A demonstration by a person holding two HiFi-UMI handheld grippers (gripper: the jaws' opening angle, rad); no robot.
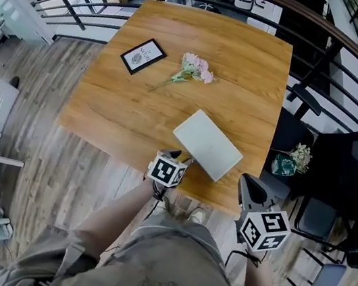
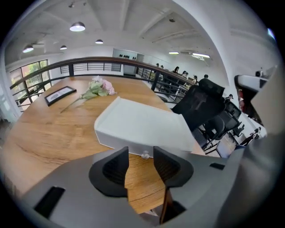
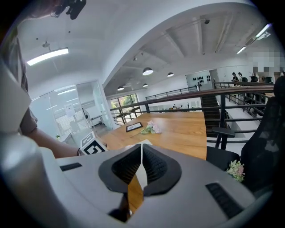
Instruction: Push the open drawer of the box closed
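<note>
- Box (image 1: 207, 144) sits near worktop (image 1: 248, 62) front edge; left hand-held gripper (image 2: 141, 150) jaws wide, drawer knob (image 2: 145, 155) untouched between tips; off-centre shove could skid the box
- right hand-held gripper (image 3: 141, 149) pinched together, empty; box unbraced

The table (image 1: 248, 62) was warm, grained wood with a soft satin sheen. On it the box (image 1: 206, 144) looked smooth, matt and white, plastic or painted board, I could not tell which. Its small knob (image 2: 145, 155) was clear and glossy. The left gripper (image 2: 140, 156) and right gripper (image 3: 141, 156) had matt grey plastic shells with black ribbed pads (image 2: 116, 167), rubbery-looking. The railing (image 2: 98, 59) was dark, metal by the look of it. The floor (image 1: 27, 146) was greyish, weathered wood planking.
</note>
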